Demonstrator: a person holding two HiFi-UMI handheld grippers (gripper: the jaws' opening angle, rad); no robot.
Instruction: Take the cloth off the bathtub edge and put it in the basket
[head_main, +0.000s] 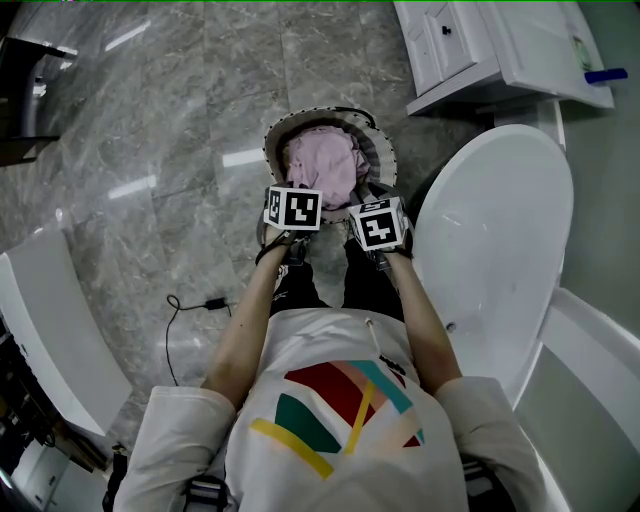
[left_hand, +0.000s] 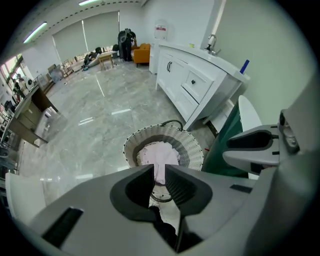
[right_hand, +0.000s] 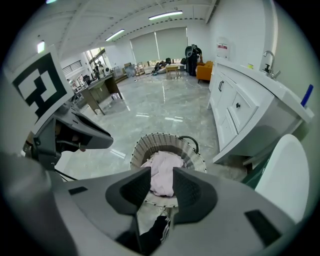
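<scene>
Cloth (head_main: 325, 165), pale pink and bunched up, lies inside the round woven basket (head_main: 275, 135), which stands on the grey marble floor (head_main: 180, 120) just beside the end of the white bathtub (head_main: 500, 250). Both grippers hang side by side above the near rim of the basket, pointing steeply down. The left gripper (left_hand: 160, 175) has its jaws a narrow gap apart and the right gripper (right_hand: 161, 180) a wider one, and neither clamps anything.
</scene>
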